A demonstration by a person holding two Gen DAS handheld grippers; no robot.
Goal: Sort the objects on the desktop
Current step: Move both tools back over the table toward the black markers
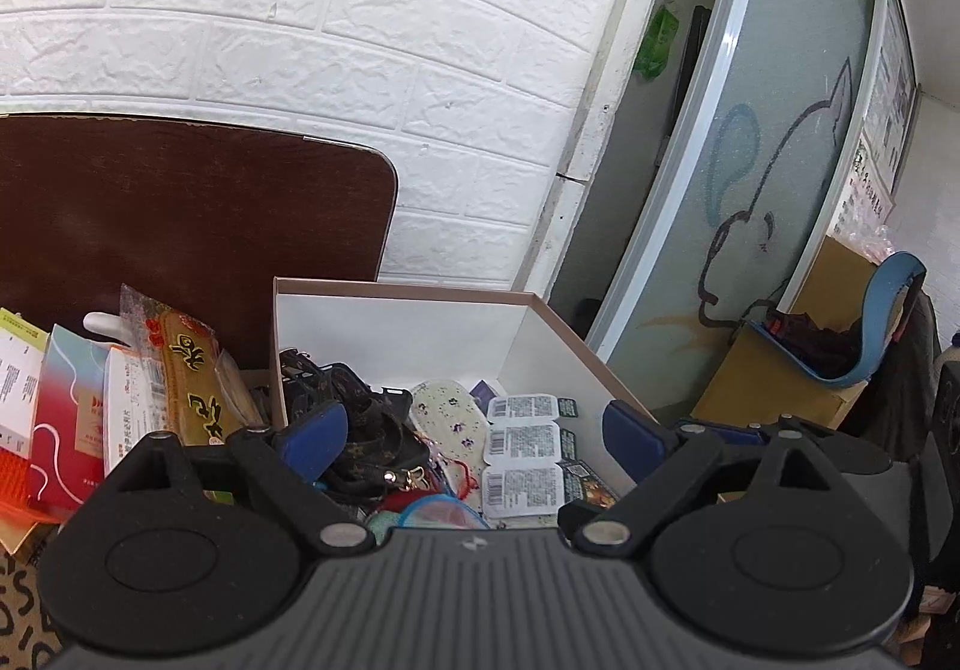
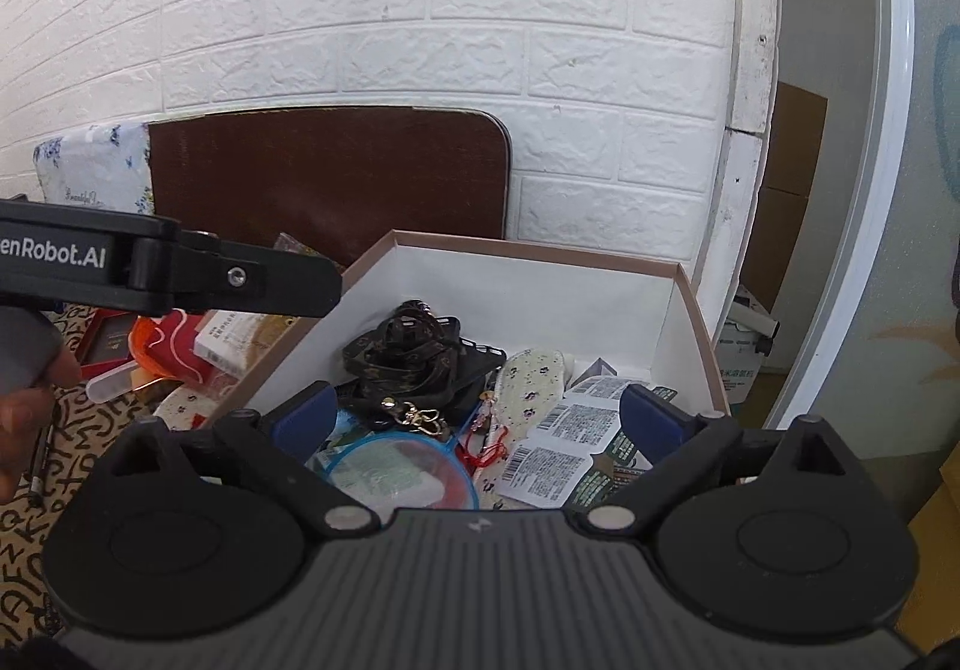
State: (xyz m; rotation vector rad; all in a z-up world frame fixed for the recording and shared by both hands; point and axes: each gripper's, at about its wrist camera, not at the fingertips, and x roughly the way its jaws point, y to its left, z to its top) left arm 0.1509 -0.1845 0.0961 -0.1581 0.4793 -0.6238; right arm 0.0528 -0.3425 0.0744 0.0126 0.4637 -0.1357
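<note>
An open white box with a brown rim (image 1: 420, 289) (image 2: 540, 247) holds a black patterned strap (image 1: 366, 430) (image 2: 408, 352), a floral insole (image 1: 447, 418) (image 2: 531, 376), barcoded sealed packs (image 1: 522, 448) (image 2: 576, 421) and a blue-rimmed mesh pouch (image 2: 396, 472). My left gripper (image 1: 474, 442) hovers over the box's near side, open, with nothing pressed between its blue pads. My right gripper (image 2: 478, 417) is also open above the box's contents and holds nothing. In the right wrist view the left gripper (image 2: 312, 289) shows side-on at the left, with a hand (image 2: 24, 418) below it.
Left of the box lies a pile of packets and cartons: a yellow packet (image 1: 192, 388), a red and white box (image 1: 60, 430). A brown board (image 1: 180, 220) leans on the white brick wall. A frosted sliding door (image 1: 750, 160) and a cardboard box (image 1: 774, 388) stand at the right.
</note>
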